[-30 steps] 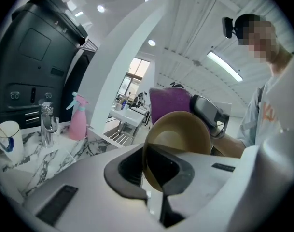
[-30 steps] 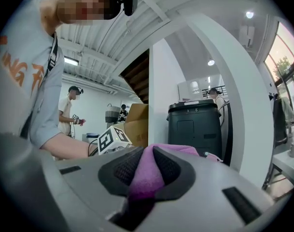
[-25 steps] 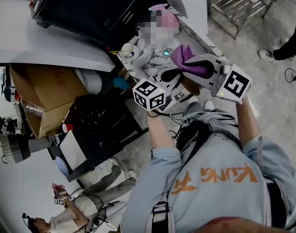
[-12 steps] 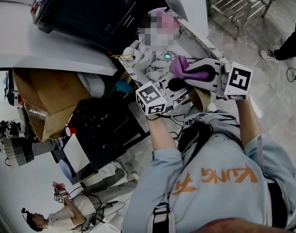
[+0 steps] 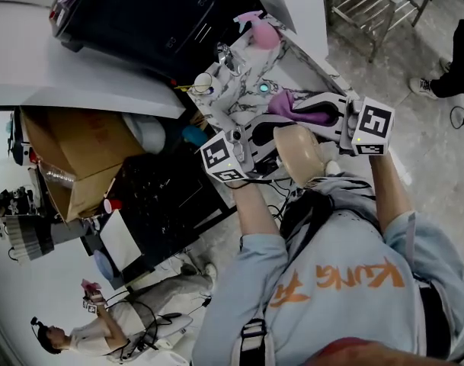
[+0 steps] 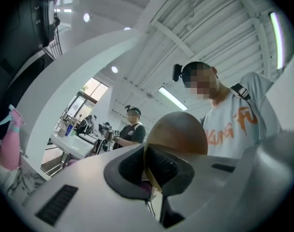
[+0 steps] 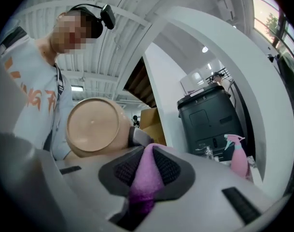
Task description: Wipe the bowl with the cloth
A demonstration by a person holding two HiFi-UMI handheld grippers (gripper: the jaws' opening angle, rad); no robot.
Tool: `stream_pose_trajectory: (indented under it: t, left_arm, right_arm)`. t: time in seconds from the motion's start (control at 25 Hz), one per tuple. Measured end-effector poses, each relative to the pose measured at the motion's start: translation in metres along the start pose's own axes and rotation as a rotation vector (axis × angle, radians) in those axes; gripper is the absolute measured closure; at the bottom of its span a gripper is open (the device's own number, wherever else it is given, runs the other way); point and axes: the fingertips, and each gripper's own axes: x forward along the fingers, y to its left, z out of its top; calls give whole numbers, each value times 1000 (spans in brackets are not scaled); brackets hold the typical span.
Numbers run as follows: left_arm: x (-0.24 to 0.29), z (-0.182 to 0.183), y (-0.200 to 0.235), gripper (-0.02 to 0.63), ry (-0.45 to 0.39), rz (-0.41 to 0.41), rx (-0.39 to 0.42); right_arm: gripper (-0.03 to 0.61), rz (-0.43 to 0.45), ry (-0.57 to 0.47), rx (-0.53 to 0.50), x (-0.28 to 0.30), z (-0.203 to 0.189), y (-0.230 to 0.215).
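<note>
While my left gripper point(image 6: 147, 170) pinches the tan bowl point(image 6: 178, 132) tight by its rim | my right gripper point(image 7: 147, 167) squeezes the purple cloth point(image 7: 145, 182) | bowl near cloth

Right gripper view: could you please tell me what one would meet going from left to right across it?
shirt → bowl → cloth → spray bottle
</note>
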Motion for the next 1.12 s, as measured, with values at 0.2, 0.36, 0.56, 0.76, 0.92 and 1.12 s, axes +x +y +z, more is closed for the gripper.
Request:
stream_pose_trajectory:
  t: [0.2, 0.36, 0.56, 0.76, 0.92, 1.12]
  left_arm:
    - [-3, 8, 7, 587, -53, 40, 5]
    - [-14, 20, 20, 586, -132, 118, -1]
    - [-29, 24, 36, 586, -178, 244, -25]
    - [-34, 16, 39, 586, -163, 279, -33]
    - [-37, 13, 40, 586, -166, 299, -45]
    - [-47, 14, 50, 586, -191, 352, -68]
  right_arm:
    - [506, 26, -24, 49, 3, -4, 4]
    - [506, 42, -12, 46, 0, -5, 7]
    - [506, 72, 15, 36, -1, -10, 22]
    - [506, 92, 42, 32, -1, -14, 30]
    - [506, 120, 49, 37, -3, -16, 37]
    - [506, 194, 7, 49, -12, -8, 48]
